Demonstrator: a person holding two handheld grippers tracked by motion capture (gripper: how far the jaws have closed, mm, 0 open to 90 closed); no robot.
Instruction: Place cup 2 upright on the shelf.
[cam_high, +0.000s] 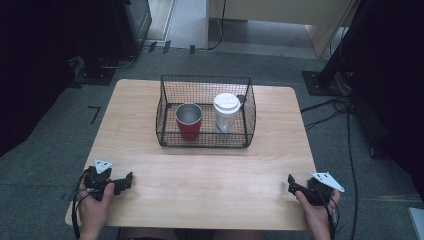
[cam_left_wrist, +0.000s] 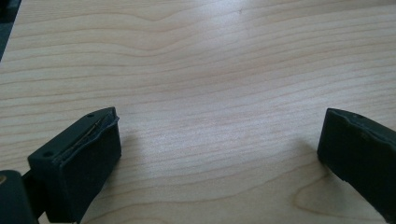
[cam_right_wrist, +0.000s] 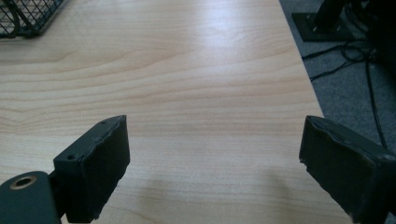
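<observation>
Left gripper (cam_left_wrist: 219, 154) first: its fingers (cam_left_wrist: 77, 170) are spread wide, nothing between them but bare wood grain, and they sit low over the near left of the surface (cam_high: 210, 175). Over on the right, same story, the right gripper (cam_right_wrist: 215, 172) has its fingers (cam_right_wrist: 93, 172) released and gaping, empty, with the right edge of the surface and grey carpet (cam_right_wrist: 355, 88) with cables just beyond. From the high view, the left gripper (cam_high: 122, 182) sits by the near left corner in the person's left hand (cam_high: 95, 207), the right gripper (cam_high: 295, 186) by the near right corner in the right hand (cam_high: 316, 212), well apart from each other. Further out, toward the far middle of the surface, stands a black wire basket (cam_high: 205, 142). Inside it, a red cup (cam_high: 189, 122) with a silvery inside stands upright on the left, and a clear tumbler with a white lid (cam_high: 226, 112) stands upright just beside it on the right.
</observation>
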